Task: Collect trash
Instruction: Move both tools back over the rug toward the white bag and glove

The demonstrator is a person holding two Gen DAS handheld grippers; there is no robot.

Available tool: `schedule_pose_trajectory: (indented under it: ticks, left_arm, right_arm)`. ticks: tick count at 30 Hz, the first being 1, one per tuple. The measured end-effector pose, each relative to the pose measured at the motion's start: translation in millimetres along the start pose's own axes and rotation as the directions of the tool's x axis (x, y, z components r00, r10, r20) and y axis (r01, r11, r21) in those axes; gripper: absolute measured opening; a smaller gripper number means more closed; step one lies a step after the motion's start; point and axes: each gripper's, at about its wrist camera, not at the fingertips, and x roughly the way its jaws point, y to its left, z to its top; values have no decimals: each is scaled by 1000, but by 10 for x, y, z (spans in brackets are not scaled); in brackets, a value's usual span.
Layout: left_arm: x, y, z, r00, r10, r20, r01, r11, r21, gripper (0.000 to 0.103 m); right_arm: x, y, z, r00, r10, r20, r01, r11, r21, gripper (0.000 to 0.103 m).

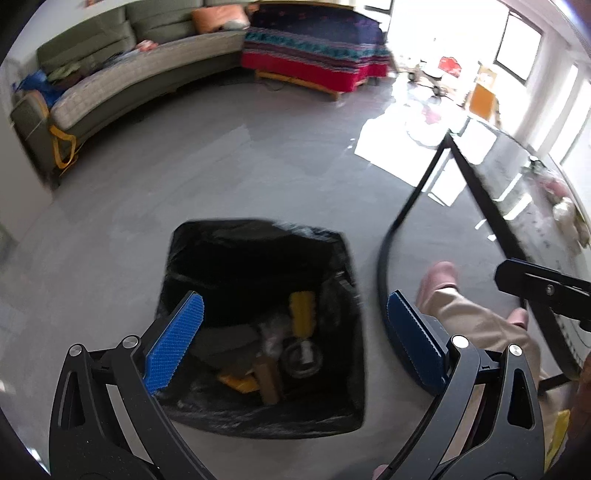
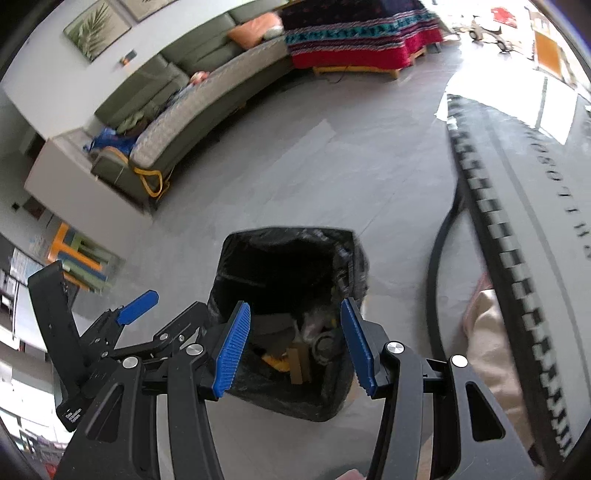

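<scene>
- Left gripper (image 1: 293, 334) hangs wide apart, nothing between its blue pads, over the black-lined trash bin (image 1: 207, 413) at lower centre.
- Yellow wrapper (image 1: 303, 308) and scraps lie inside.
- Glass table (image 1: 517, 206) at right.

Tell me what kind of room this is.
Most likely a home living room: a long grey sofa along the wall, a daybed under a patterned blanket, framed pictures, and a lined trash bin on the floor.
</scene>
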Motion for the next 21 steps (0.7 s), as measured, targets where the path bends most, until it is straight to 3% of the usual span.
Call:
schedule_pose_trajectory:
  ticks: [10,21]
  left_arm:
    - [34,-1092,394,993,-116,17,111,976,185,97]
    - [146,-2401,688,970,-242,-13,229,899,374,97]
  right_arm:
    - [-678,-790,135,983,-122,135,106,988,114,54]
    - [-1367,-1948,136,945,-251,211,175,931,320,54]
